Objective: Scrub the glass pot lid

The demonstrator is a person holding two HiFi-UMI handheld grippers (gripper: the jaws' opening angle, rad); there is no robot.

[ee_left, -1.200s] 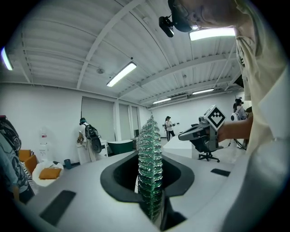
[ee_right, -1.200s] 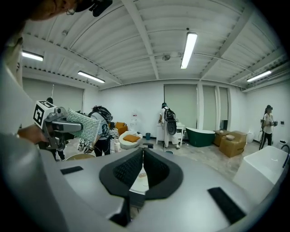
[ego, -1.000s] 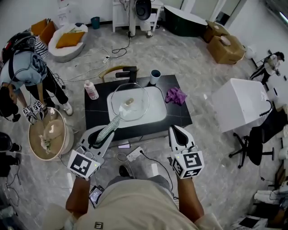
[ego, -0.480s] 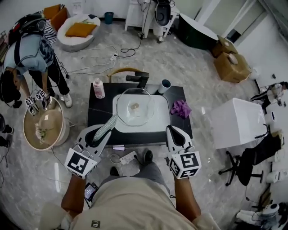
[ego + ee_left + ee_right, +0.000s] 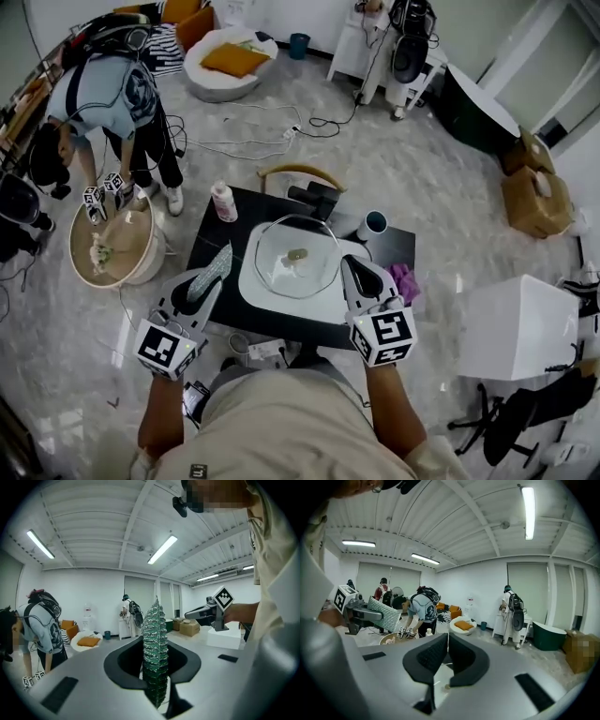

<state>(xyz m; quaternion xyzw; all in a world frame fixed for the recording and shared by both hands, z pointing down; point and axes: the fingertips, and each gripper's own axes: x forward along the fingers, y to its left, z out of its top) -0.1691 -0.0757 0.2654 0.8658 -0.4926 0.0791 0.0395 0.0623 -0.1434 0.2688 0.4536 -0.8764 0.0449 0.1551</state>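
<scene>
The left hand-held gripper [image 5: 154, 644] is clamped shut on a silvery-green mesh scourer [image 5: 153, 620]. In the head view the scourer sticks out past the jaws toward 1 o'clock, over the 9 o'clock side of the black tabletop [image 5: 239, 234], with the forearm reaching forward from the body. The right hand-held gripper [image 5: 444, 637] has its jaws drawn to a thin slit with nothing between them, its tip near the 4 o'clock edge of the glass pot lid [image 5: 281, 267], which lies in the white basin [image 5: 319, 307] at the tabletop's middle, its knob showing at the centre.
</scene>
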